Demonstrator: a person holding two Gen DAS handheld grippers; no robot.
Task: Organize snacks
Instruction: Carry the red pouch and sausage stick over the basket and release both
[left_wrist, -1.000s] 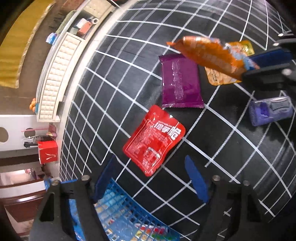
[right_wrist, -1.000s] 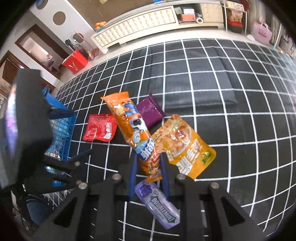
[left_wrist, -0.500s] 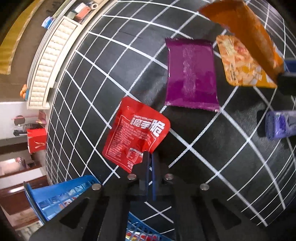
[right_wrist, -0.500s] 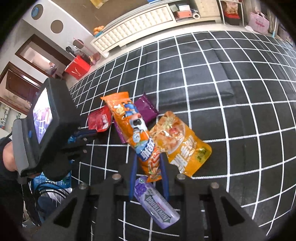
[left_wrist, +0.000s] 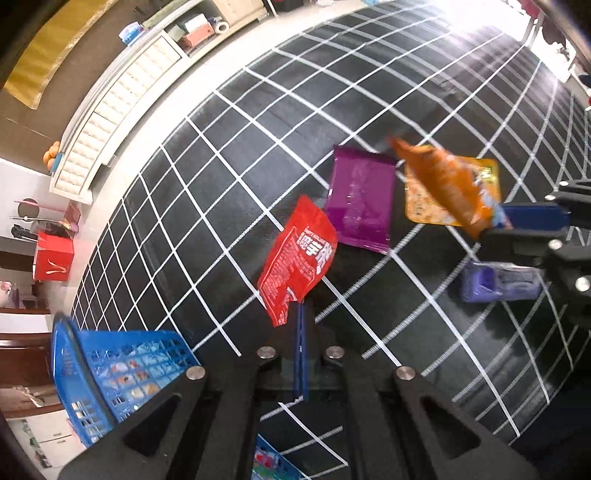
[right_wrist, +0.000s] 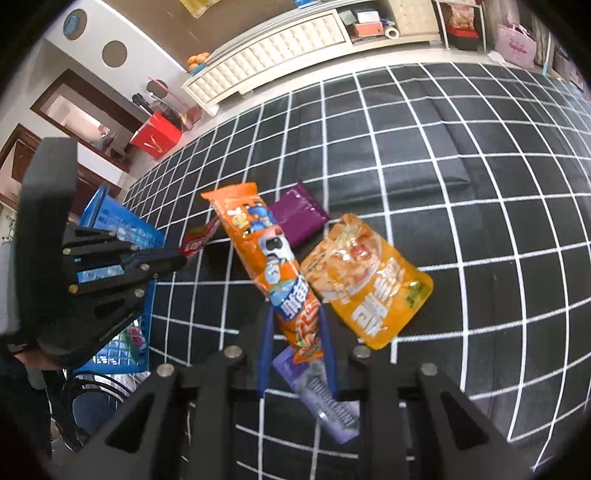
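Mid-transfer, both hands loaded. Left tool (left_wrist: 300, 321) clamped tight on corner of red packet (left_wrist: 297, 258), lifted clear of checked surface (left_wrist: 221, 206). Right tool (right_wrist: 295, 325) pinched around long orange packet (right_wrist: 264, 258), raised above purple packet (right_wrist: 299, 218), yellow pouch (right_wrist: 369, 280) and violet gum pack (right_wrist: 325, 398). Next, probably: carry across to blue basket (left_wrist: 74, 369), release above opening.

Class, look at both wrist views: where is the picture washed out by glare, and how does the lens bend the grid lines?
Left wrist view: bright glare burns out the grid cloth at the top right, and its lines bow strongly. Right wrist view: even light, no burnt-out patch; the lines curve toward the edges, and the corners are black.
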